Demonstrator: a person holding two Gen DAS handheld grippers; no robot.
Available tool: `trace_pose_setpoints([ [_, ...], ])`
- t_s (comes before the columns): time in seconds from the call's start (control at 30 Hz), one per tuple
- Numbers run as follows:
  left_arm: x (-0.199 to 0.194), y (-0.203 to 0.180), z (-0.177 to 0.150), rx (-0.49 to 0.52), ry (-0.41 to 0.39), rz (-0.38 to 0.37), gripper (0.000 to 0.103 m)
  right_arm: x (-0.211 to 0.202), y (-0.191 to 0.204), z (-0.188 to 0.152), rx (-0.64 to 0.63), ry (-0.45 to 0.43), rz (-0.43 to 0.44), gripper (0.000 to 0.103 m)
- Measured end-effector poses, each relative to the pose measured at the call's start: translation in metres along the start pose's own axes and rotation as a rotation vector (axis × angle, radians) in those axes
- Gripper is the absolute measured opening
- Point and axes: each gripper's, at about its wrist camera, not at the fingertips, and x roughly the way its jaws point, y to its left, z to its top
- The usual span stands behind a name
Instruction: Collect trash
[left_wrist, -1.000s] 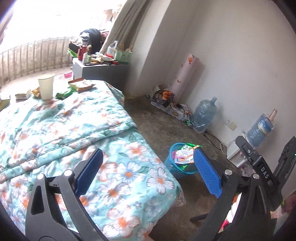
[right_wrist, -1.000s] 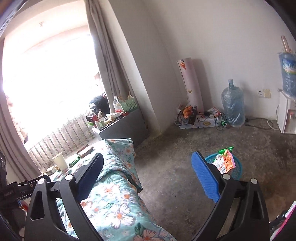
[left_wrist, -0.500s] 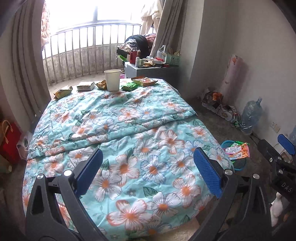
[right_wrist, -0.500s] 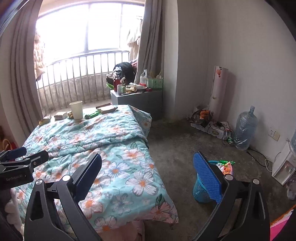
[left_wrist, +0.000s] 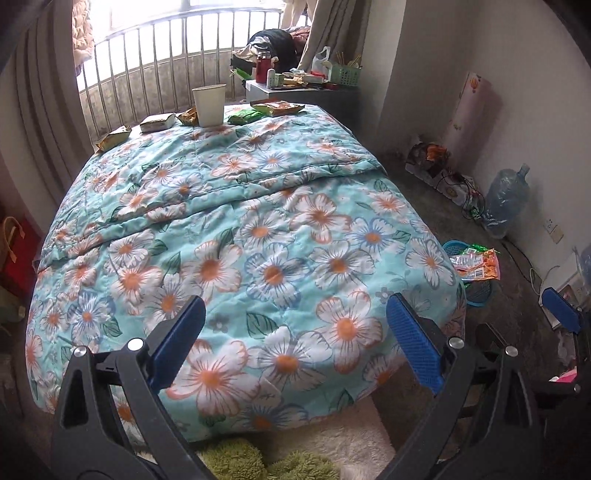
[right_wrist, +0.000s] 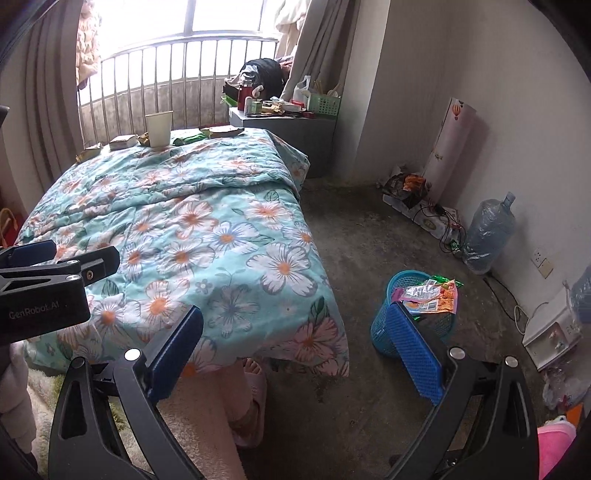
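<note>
Trash lies at the far end of the floral bed: a white paper cup, a green wrapper, a flat snack packet, a small box and a yellow packet. The cup also shows in the right wrist view. A blue mesh bin full of wrappers stands on the floor right of the bed. My left gripper is open and empty over the bed's near end. My right gripper is open and empty above the bed corner, near the bin.
A grey nightstand cluttered with bottles and a green basket stands beyond the bed. A large water bottle, cables and a rolled mat line the right wall. My slippered foot is on the concrete floor. Window bars run behind the bed.
Both grippers have swung left from the wall and floor toward the bed, and now face its length. Both stayed open and empty.
</note>
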Motion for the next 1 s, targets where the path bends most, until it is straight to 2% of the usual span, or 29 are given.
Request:
trace_pose_setpoints([
  [0.3,0.001,-0.016,0.004,0.022,-0.013,0.038,0.094,0.006,-0.038,-0.009,0.062,0.039,-0.059,0.096],
  [0.5,-0.001,-0.013,0.000,0.077,-0.022,0.109,0.094,0.003,-0.056,-0.013,0.089,0.026,-0.077,0.096],
  [0.6,-0.001,-0.006,-0.002,0.073,-0.009,0.131,0.094,0.002,-0.063,-0.015,0.104,0.021,-0.081,0.096],
  [0.77,0.000,-0.006,-0.005,0.078,0.021,0.125,0.094,0.003,-0.067,-0.017,0.101,0.024,-0.079,0.096],
  [1.0,-0.005,-0.011,-0.008,0.102,0.011,0.116,0.094,0.003,-0.070,-0.023,0.101,0.026,-0.073,0.096],
])
